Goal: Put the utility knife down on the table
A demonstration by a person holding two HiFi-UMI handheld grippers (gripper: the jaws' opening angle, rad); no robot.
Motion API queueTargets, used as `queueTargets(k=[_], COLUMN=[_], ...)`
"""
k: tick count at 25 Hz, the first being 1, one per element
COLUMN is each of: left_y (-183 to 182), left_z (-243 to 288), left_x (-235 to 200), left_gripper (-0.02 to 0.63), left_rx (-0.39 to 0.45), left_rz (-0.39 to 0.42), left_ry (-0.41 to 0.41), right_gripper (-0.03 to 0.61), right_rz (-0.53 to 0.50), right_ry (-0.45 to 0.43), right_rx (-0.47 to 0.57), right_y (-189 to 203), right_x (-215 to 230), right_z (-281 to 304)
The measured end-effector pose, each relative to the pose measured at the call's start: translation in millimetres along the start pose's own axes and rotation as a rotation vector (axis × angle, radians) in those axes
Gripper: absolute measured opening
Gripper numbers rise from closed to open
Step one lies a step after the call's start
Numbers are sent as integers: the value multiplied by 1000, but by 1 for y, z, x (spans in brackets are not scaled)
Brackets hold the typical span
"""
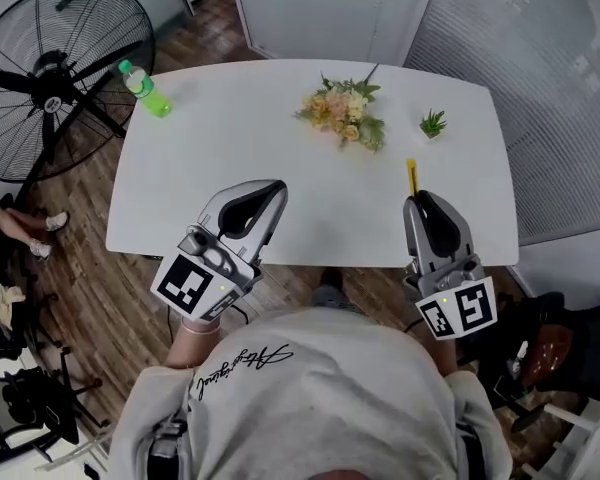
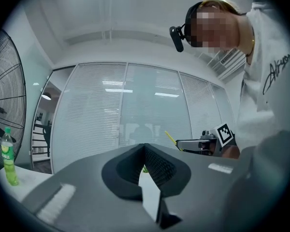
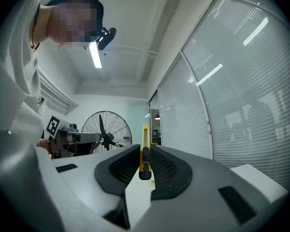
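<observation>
My right gripper point(image 1: 413, 201) is shut on a yellow utility knife point(image 1: 412, 176) and holds it over the near right part of the white table point(image 1: 280, 138). In the right gripper view the knife point(image 3: 144, 134) stands upright between the pads, its yellow body sticking up past the right gripper's point(image 3: 145, 154) tips. My left gripper point(image 1: 278, 188) hovers over the table's near left part. Its jaws meet at the tips with nothing in them, as the left gripper view also shows for the left gripper point(image 2: 144, 149). The knife point(image 2: 170, 137) also shows from the side there.
A green bottle point(image 1: 145, 90) stands at the table's far left corner. A bunch of flowers point(image 1: 345, 113) lies at the far middle and a small potted plant point(image 1: 433, 123) at the far right. A large floor fan point(image 1: 60, 68) stands left of the table. Glass partitions with blinds run behind.
</observation>
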State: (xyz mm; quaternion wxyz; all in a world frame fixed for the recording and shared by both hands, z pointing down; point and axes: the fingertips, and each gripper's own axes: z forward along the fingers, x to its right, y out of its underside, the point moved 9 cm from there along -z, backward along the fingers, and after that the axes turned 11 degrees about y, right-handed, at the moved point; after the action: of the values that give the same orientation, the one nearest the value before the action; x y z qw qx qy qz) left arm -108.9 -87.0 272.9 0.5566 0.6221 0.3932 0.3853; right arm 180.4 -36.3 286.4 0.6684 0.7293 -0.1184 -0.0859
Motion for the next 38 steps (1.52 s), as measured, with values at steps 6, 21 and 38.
queueTargets(k=[6,21,38], left_y=[-3,2,12], left_z=[32,67,57], left_x=[-19,-42,-78], left_gripper=[0,0,0], left_rx=[6,-6,-12], left_rz=[3,-8,-30], left_ry=[-19,-32,56], right_gripper=[66,66,66], right_rz=[3,12,-17], right_ry=[-20,-59,39], right_rx=[-4,-16,-53], right_y=[0,7,9], right_x=[29,59,39], right_z=[25,62,73])
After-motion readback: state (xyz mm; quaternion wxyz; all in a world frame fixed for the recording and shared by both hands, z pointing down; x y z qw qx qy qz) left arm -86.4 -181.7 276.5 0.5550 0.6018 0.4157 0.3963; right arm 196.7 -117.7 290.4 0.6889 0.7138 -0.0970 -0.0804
